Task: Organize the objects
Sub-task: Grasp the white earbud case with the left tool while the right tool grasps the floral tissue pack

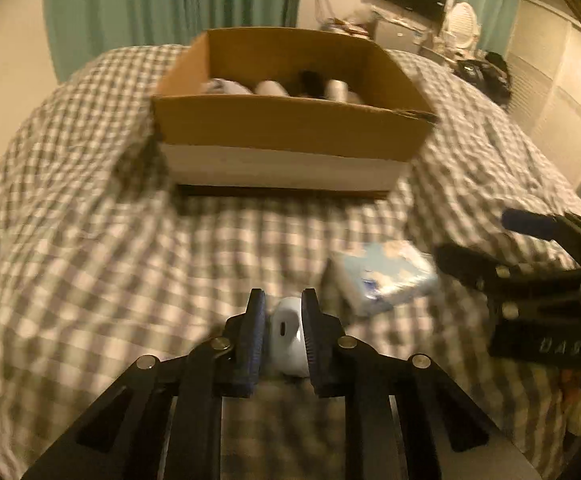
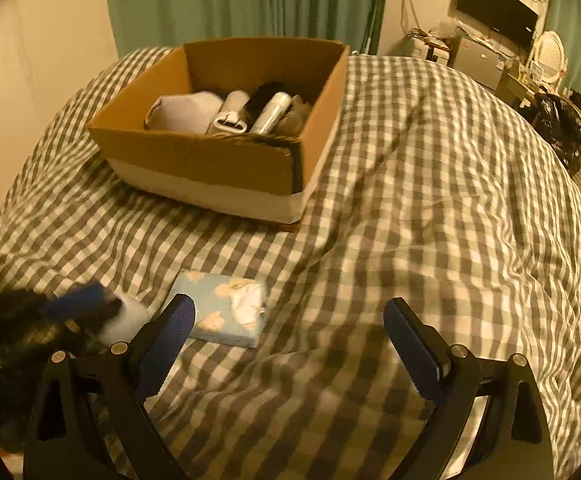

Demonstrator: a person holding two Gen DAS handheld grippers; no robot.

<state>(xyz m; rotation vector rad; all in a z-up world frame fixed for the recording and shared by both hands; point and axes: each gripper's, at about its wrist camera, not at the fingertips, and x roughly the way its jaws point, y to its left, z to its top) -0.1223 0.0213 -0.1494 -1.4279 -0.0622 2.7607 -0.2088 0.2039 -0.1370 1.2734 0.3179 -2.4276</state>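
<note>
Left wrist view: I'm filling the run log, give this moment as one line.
left hand-held gripper: shut on white case | right hand-held gripper: open, empty | tissue pack: on bed | cardboard box: partly filled

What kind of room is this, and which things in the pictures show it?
Most likely a bedroom in a home. The work surface is a bed with a checked cover, green curtains hang behind it, and a dressing mirror stands by a wall-mounted screen.
</note>
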